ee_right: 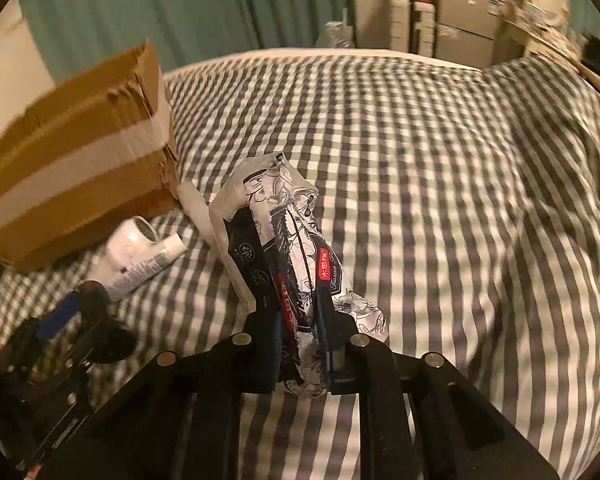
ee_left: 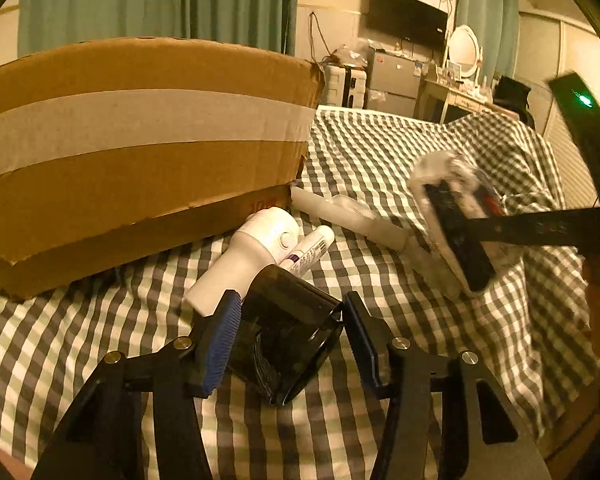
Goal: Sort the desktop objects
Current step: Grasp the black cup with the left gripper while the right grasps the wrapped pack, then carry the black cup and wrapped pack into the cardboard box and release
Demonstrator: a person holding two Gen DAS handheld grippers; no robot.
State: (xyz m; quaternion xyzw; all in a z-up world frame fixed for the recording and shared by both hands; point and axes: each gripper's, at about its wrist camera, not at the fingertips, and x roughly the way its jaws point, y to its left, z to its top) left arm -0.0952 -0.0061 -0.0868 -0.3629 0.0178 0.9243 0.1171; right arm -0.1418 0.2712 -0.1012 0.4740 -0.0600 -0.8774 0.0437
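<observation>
While clamped narrow in the right claw point(ee_right: 296, 320) by its near end only, could droop or slide out: a soft tissue pack point(ee_right: 284, 220) in crinkled film wrap, with most of its length sticking out past the pads above the checked bed cover point(ee_right: 440, 200). Looks blurred in the left view, so perhaps on the move; risks shedding the pack on a fast sweep. On to the left claw point(ee_left: 290, 320): set about half wide round a dark glossy container point(ee_left: 288, 332), blue pads point(ee_left: 220, 332) seemingly against both flanks, down on the bed just in front of a white bottle point(ee_left: 256, 252) and a small tube point(ee_left: 312, 246). Glossy, slanted walls there, so liable to squirt out or twist if squeezed off-centre. Could also nudge the white bottle, right beside the left finger's outer side, and set it and the tube rolling, both lying loose on a soft surface. Further back, a translucent bottle point(ee_left: 352, 216) on its side near the corner of the taped cardboard box point(ee_left: 140, 140); easily knocked by the pack on its way across. Cannot tell from either view whether open at the top, that box, or meant as the drop place; if so, a high wall to clear, with a risk of catching the dangling pack on the rim. Worth minding too: both claws working close together, and apt to collide.
</observation>
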